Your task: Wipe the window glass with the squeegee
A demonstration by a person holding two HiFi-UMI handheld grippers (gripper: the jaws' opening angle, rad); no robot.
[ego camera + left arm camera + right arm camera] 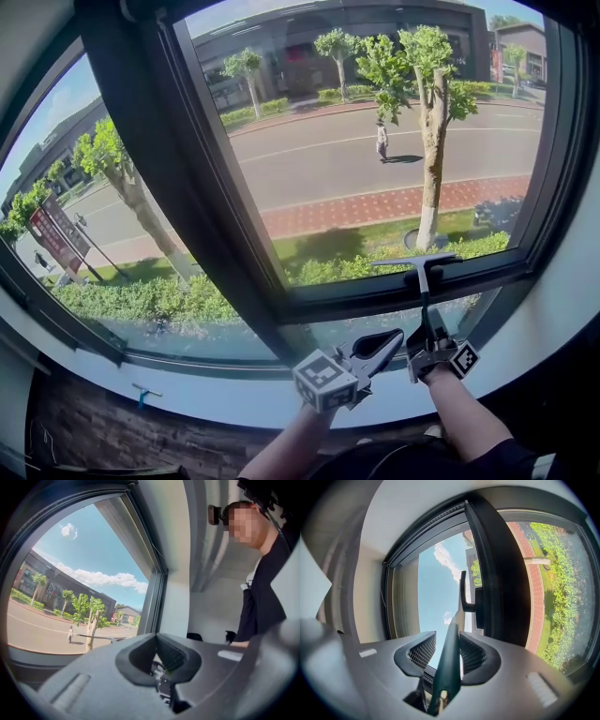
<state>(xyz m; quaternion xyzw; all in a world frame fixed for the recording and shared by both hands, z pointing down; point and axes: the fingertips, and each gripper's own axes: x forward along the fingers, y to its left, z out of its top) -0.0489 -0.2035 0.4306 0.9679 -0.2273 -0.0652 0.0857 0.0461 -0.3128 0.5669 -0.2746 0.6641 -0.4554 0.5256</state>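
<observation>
The jaws of your right gripper (pixel 427 336) are swallowing the lower end of the dark green slim-handled squeegee (pixel 423 281), hiding its butt. On the white window sill (pixel 206 394), a small blue object (pixel 141 394) is showing too tiny for you to identify.

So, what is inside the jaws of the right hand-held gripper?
The dark green handle of the T-shaped squeegee, clamped by the right hand-held gripper. The handle covers whatever lies deeper between the jaws.

1. The head view looks steeply down, close to the window (pixel 375 169).
2. The left gripper view faces sideways past the glass (pixel 70 597) toward the person (pixel 262 573).
3. The right gripper view looks up along the squeegee (pixel 451 658); all three share the window frame (pixel 202 187).
</observation>
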